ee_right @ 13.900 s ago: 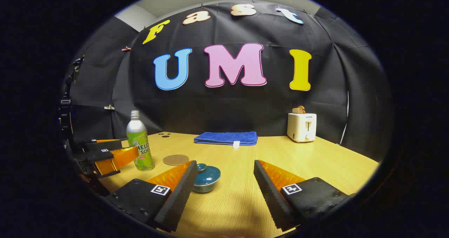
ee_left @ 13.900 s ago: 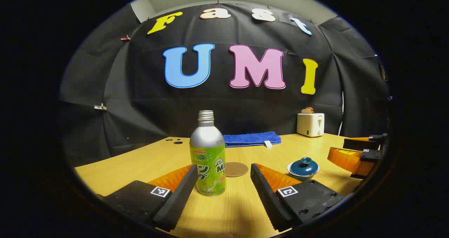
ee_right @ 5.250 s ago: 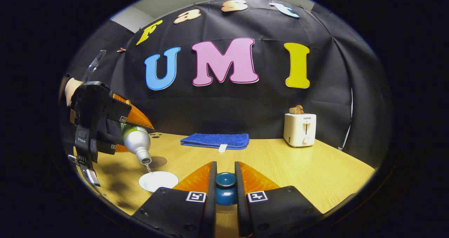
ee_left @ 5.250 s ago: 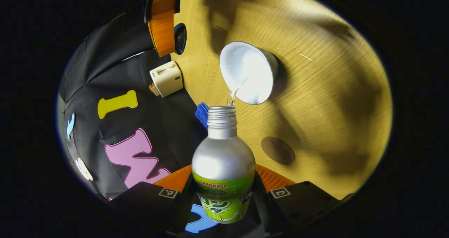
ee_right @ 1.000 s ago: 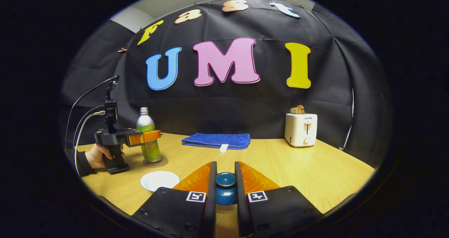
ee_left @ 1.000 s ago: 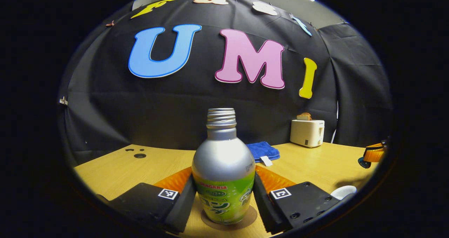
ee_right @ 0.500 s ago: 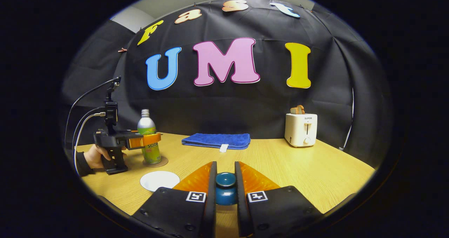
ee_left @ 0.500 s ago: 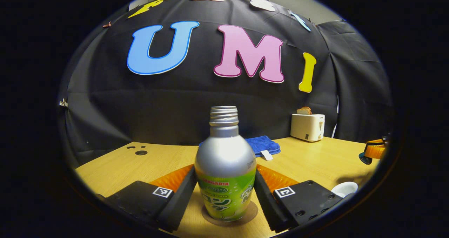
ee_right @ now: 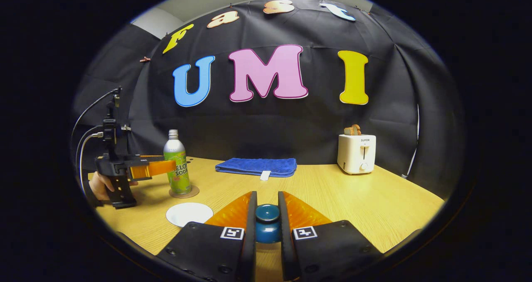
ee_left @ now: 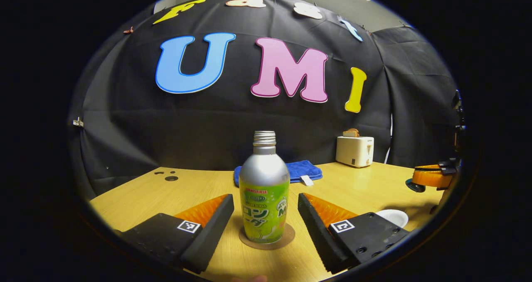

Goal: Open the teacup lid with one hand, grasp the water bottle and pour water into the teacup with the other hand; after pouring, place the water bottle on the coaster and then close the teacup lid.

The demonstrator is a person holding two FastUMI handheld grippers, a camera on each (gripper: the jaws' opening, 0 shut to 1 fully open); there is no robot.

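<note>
Left claw (ee_left: 262,215) had been spread apart and drawn back, so the bottle (ee_left: 264,190) was left upright on the coaster (ee_left: 266,238); only the lid (ee_right: 267,223), clamped in the right claw (ee_right: 266,219), remained for the cup (ee_right: 189,214).

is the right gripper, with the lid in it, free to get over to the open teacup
Probably yes. The right gripper is shut on the lid, and the teacup sits open just to its left. The bottle and left gripper stand farther back, off that path.

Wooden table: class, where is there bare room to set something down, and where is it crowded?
Bare wood lies between the folded blue towel and white toaster, and toward the right edge of the wooden table. Crowded: the green-and-silver bottle, its round brown coaster and the open white teacup.
</note>
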